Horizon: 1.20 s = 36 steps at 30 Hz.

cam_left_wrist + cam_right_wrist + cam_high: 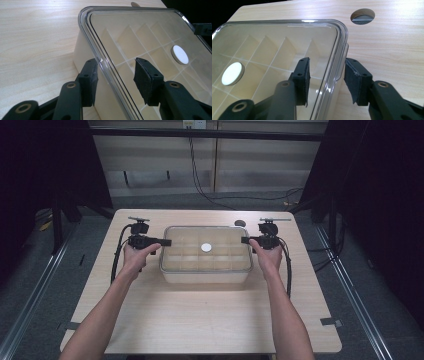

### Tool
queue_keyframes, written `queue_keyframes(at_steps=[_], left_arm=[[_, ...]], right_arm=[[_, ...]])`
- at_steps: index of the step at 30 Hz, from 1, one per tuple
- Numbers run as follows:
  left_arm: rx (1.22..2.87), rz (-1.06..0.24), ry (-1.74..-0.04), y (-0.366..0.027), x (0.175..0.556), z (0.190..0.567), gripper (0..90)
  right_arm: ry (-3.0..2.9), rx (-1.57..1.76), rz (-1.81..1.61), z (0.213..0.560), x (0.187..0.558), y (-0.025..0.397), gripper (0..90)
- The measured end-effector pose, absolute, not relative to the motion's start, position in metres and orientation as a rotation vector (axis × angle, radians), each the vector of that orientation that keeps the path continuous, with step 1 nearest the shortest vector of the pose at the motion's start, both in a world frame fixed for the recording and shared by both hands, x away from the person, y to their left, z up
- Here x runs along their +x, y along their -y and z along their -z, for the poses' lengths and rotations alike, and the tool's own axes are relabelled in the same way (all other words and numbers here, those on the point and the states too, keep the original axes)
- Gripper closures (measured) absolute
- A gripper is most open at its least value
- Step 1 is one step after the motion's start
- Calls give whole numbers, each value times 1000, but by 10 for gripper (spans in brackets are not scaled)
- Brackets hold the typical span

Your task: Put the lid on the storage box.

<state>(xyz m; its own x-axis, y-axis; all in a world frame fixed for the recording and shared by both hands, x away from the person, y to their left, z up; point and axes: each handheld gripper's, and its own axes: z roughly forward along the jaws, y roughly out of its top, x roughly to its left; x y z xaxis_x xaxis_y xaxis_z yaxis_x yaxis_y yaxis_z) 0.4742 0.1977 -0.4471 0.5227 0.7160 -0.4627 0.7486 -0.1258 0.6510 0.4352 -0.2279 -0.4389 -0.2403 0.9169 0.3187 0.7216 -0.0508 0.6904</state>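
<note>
1. Wood-grain table [200, 320], pale, with a round cable hole [362, 16] ahead and to the right of the right gripper's jaws.
2. Clear plastic box [206, 270], rectangular, standing on the table between the two grippers; its inside is split by thin dividers into a grid of compartments.
3. Transparent lid [140, 22] seated on the box, its raised rim running between each gripper's jaws.
4. Left gripper [115, 80], held in the left hand [134, 257] at the box's left end. Jaws spread apart, one outside the wall and one over the lid, the rim in the gap; neither pad is seen pressing.
5. Right gripper [326, 81], held in the right hand [269, 257] at the box's right end. Jaws likewise parted, straddling the rim, nothing clamped.
6. White disc [206, 248], round and flat, at the lid's centre, well ahead of both sets of jaws; whether it sits on or under the lid cannot be told.
</note>
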Motion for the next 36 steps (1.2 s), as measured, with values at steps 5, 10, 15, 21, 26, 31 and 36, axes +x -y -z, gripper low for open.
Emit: queue_keyframes(at_steps=[5, 10, 15, 21, 26, 31, 36], left_arm=[[1874, 38, -1197, -198, 471, 447, 538], [1843, -5, -1189, -198, 461, 440, 435], [1886, -54, -1135, -198, 452, 432, 377], [1863, -57, -1098, -207, 438, 422, 385], [1878, -122, -1075, -216, 424, 416, 399], [1880, -164, -1075, -226, 411, 413, 408], [1870, -169, -1087, -232, 397, 412, 426]], right_arm=[[-1995, 1760, -1181, 437, 431, 230, 508], [-1983, 1744, -1213, 430, 426, 233, 445], [-1966, 1725, -1239, 427, 414, 237, 396], [-2000, 1677, -1271, 420, 401, 236, 361], [-2009, 1619, -1320, 413, 389, 235, 345], [-2024, 1571, -1348, 408, 376, 232, 345], [-2016, 1551, -1400, 407, 360, 234, 369]])
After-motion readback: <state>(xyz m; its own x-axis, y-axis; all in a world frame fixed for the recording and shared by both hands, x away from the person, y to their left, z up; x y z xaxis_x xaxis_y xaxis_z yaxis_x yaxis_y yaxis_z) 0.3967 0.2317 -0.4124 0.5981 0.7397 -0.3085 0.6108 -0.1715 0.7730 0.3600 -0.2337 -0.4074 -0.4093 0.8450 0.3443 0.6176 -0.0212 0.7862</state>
